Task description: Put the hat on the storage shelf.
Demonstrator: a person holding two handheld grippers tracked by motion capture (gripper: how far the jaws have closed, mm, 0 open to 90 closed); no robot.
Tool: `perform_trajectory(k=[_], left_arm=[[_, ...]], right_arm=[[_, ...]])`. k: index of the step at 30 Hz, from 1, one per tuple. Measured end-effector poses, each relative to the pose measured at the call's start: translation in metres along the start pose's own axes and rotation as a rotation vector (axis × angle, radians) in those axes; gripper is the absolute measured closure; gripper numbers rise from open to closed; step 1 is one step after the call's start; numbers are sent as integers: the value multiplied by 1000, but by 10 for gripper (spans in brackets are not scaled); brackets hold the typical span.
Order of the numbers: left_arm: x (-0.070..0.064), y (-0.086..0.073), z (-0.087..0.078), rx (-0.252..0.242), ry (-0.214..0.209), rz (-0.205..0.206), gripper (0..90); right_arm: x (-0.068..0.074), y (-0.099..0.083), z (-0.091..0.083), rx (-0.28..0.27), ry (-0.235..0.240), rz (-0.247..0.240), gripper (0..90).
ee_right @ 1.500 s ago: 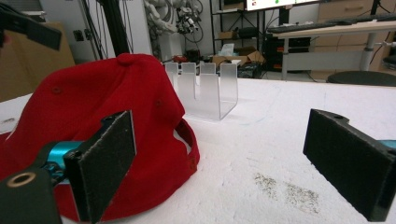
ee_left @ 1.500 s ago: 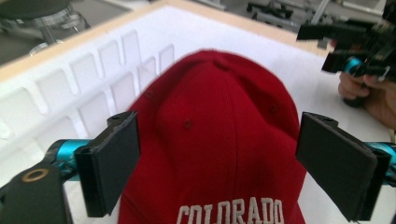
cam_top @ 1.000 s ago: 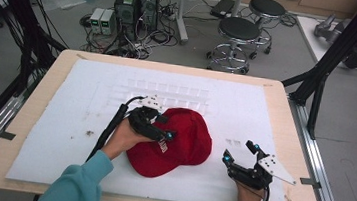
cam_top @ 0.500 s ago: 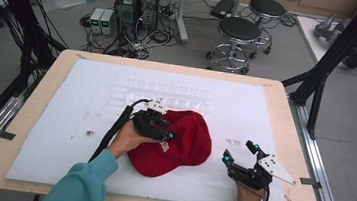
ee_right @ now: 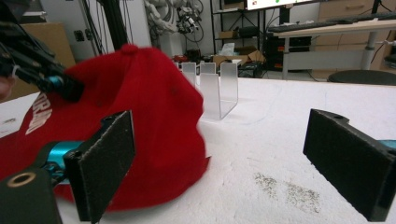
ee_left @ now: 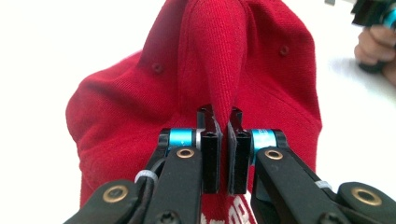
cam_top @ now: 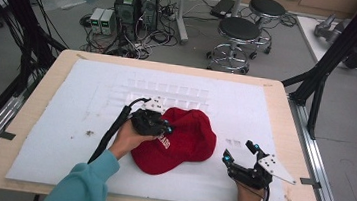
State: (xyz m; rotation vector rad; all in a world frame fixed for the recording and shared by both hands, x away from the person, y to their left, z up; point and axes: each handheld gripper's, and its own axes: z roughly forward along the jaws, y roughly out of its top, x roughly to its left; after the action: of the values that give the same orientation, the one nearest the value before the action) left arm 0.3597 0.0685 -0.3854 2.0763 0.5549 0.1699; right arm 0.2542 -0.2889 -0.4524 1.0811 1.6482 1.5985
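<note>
While your left gripper (ee_left: 223,156) pinches the red cap (cam_top: 182,141), your right gripper (cam_top: 239,153), jaws open, sits just right of it.

A wooden table (cam_top: 278,93) carries a white foam sheet (cam_top: 64,118), on which lies a red cap (cam_top: 187,136).

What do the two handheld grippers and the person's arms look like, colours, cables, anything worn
Both grippers are black with two flat black jaws on linkage arms, blue metal collars and brass-coloured pivot screws. The left gripper trails a thick black cable along a teal sleeve. The right gripper carries a grey three-cornered plate and its own black cable; no sleeve shows on that forearm.
</note>
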Motion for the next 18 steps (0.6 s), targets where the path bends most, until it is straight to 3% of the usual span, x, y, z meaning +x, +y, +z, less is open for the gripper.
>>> perform_trajectory(k=[8,18], left_arm=[[-1,6,-17,-116,38,-7,866],[2,14,-30,-163,72,-12,868]], right_arm=[[0,0,0,0,1,2,82],[0,0,0,4,-2,6,82]])
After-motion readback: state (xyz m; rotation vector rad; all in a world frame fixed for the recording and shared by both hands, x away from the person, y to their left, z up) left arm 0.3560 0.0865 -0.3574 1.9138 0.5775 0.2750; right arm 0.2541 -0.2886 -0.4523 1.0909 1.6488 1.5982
